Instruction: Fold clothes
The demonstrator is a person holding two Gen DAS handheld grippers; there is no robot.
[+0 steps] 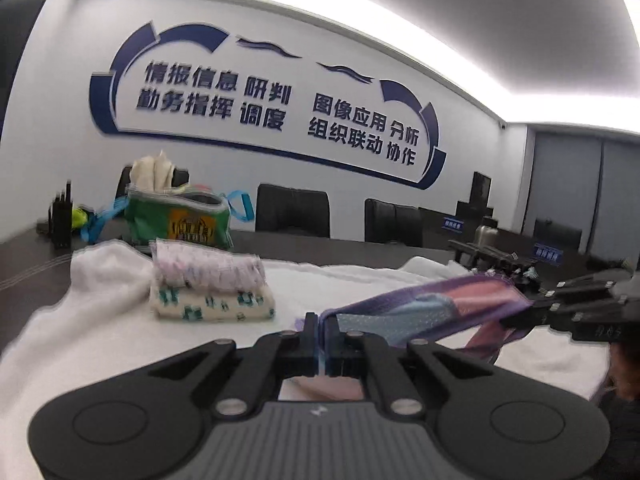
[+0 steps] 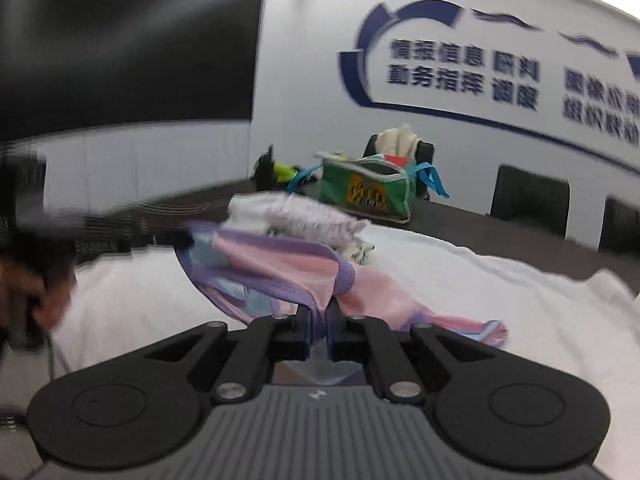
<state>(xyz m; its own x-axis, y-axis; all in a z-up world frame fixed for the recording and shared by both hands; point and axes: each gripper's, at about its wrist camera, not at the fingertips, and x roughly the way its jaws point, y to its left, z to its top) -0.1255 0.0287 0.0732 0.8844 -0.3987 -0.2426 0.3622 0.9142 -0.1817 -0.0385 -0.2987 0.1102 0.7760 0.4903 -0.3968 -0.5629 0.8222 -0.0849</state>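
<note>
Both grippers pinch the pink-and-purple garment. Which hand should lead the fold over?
Right, probably. The right gripper is shut on the pink-and-purple garment where most loose fabric trails onto the white towel; the left gripper, also shut, holds a taut edge to anchor.

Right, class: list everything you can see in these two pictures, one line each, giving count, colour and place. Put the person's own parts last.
Garment: one, pink, purple and pale blue, held up between both grippers above the white cloth.
Folded clothes: a stack of two, white with purple print on white with green print, on the cloth.
White cloth: one, spread over the dark table.
Green bag: one, blue handles, behind the stack.
Chairs: several, black, along the wall.
Left gripper: black, shut on the garment.
Right gripper: black, shut on the garment.
Hand: one, blurred, left edge of the right wrist view.
</note>
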